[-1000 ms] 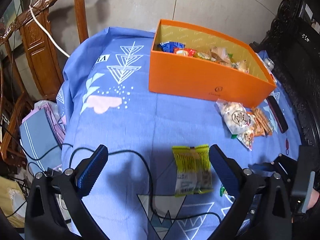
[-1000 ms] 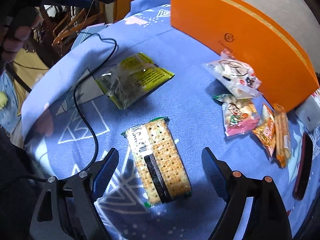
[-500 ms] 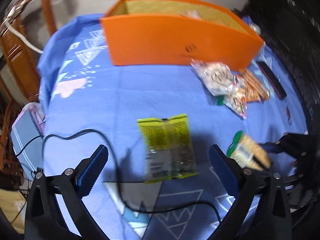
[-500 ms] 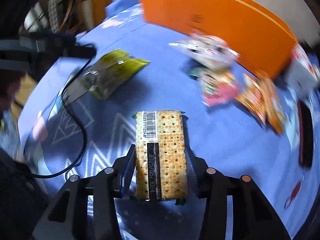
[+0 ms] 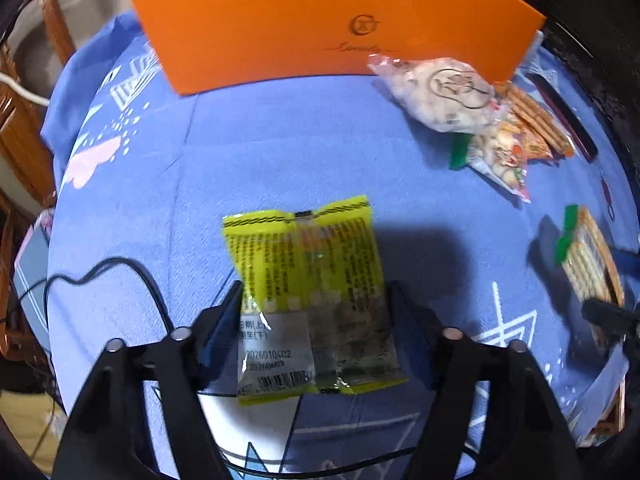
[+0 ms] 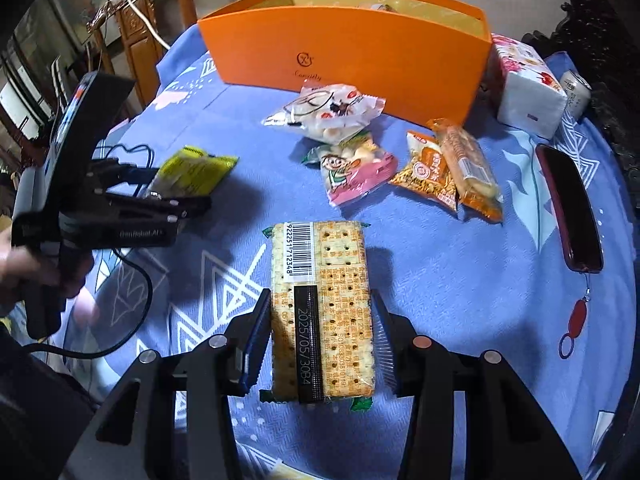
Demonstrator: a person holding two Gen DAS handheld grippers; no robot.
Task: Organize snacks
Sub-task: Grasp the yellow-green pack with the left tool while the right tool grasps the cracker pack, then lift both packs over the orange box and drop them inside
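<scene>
Both hands were busy here. The left hand-held gripper (image 5: 314, 312) had just been closing and its jaws were clamped on the sides of the yellow snack packet (image 5: 312, 300), which lay over the blue patterned cloth (image 5: 248, 152) on the table. The right hand-held gripper (image 6: 320, 332) was already gripping the cracker pack (image 6: 320, 308) by its long edges, barcode end pointing away toward the far side.

The orange box (image 6: 348, 52) stood at the far side of the table, open on top, with only a bit of something visible inside. Just in front of it sat a loose cluster: a clear white candy bag (image 6: 326, 114) touching a pink cartoon bag (image 6: 352, 168), then two orange packets (image 6: 452, 168) side by side to the right. A dark red case (image 6: 568, 208) lay further right, and a tissue pack (image 6: 528, 88) stood beside the box's right end. A black cable (image 5: 132, 276) snaked across the cloth on the near left.
</scene>
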